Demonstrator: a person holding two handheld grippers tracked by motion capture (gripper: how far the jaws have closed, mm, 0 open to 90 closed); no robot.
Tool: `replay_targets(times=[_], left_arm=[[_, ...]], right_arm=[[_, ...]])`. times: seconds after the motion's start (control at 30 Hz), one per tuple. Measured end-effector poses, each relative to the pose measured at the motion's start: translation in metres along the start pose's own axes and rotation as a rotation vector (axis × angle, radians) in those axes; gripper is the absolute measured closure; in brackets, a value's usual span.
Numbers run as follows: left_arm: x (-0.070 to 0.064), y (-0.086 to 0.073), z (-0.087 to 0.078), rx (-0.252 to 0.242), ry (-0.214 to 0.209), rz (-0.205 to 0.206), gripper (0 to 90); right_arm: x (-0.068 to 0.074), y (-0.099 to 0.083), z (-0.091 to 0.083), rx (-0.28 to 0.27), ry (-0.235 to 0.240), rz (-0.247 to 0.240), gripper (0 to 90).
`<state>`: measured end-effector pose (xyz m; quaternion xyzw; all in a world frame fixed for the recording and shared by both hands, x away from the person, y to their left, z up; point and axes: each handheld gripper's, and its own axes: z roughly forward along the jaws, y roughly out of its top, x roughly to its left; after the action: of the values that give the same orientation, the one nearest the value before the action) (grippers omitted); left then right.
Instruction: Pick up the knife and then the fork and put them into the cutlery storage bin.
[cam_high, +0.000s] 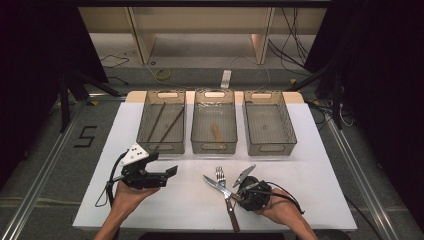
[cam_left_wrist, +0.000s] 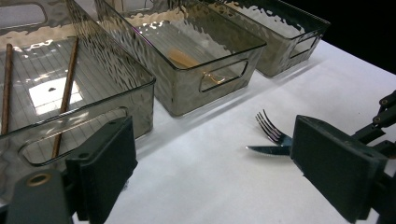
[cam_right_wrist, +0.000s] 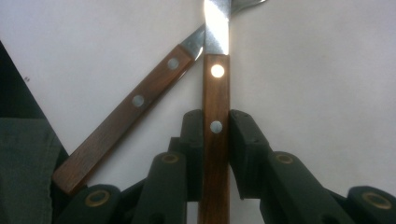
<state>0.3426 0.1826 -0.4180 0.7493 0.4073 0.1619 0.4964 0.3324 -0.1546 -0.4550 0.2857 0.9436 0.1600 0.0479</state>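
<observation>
White table carries three bins; before them a fork and knife cross beside the right gripper. Left gripper hangs apart. Left gripper view: jaws wide, nothing between. Right gripper view: jaws clamp one wooden handle; another handle lies beside.

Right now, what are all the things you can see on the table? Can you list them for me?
Bins: three, smoky clear plastic, in a row at the table's far side.
Sticks: two, brown, in the left bin.
Wooden piece: one, light tan, in the middle bin.
Fork: one, silver, near side, crossing the knife.
Knife: one, silver blade, near side.
Table: one, white top.
Left gripper: one, black, open, above the table.
Right gripper: one, black, shut on a wooden cutlery handle.
</observation>
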Motion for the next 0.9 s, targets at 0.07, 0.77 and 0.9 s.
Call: replay_targets(times=[0.07,0.77,0.9], left_arm=[[0.000,0.000,0.000,-0.003,0.000,-0.001,13.6],[0.002,0.000,-0.001,-0.013,-0.003,-0.017,13.6],[0.002,0.000,-0.001,-0.014,0.000,-0.016,13.6]], right_arm=[[-0.002,0.000,-0.002,-0.012,0.008,0.005,76.8],[-0.034,0.003,-0.034,-0.155,-0.037,0.055,76.8],[-0.046,0.006,-0.043,-0.194,-0.044,0.080,76.8]])
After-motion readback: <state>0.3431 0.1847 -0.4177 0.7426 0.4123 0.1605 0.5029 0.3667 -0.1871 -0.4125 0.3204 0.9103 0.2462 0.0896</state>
